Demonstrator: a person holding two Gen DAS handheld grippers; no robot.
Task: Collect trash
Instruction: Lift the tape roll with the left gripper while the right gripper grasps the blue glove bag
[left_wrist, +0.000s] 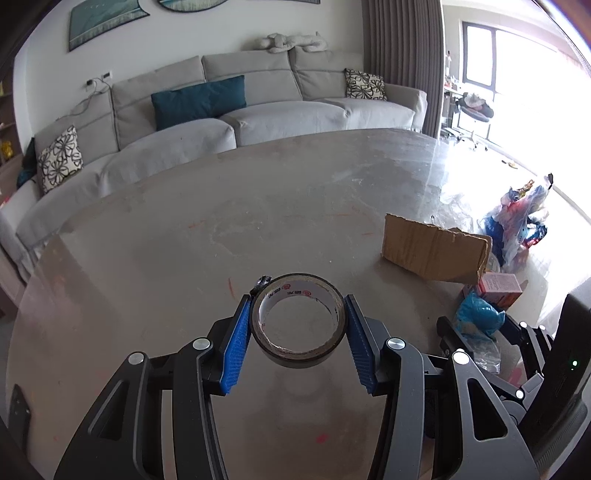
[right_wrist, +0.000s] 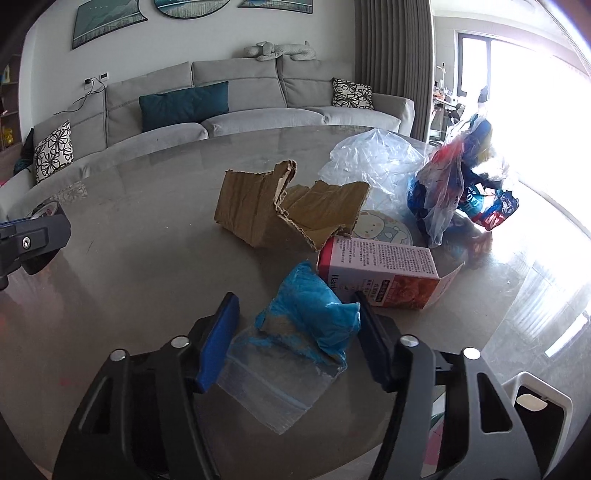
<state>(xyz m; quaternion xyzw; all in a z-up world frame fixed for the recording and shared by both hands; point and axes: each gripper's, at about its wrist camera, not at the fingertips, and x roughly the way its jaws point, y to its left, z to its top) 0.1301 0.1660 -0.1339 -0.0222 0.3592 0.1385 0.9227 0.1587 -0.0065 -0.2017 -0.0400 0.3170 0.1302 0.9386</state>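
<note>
The tape roll (left_wrist: 298, 320) hangs above the table (left_wrist: 155, 236), pinched on both sides between the blue pads of the left gripper (left_wrist: 298, 334), which is clenched on it. Toward the table's right edge, a crumpled blue wrapper (right_wrist: 314, 314) lies on a clear zip bag (right_wrist: 273, 384), both between the fingers of the right gripper (right_wrist: 295, 343); the far pad touches the wrapper, the near pad meets the bag's edge, though I cannot tell whether they truly squeeze. Just behind the wrapper lies a red and white carton (right_wrist: 376, 269) on its side, then a torn cardboard piece (right_wrist: 284, 206), a round printed disc (right_wrist: 384, 229) and clear plastic sheeting (right_wrist: 369, 158). A full plastic bag (right_wrist: 458, 184) stands at the right edge
</note>
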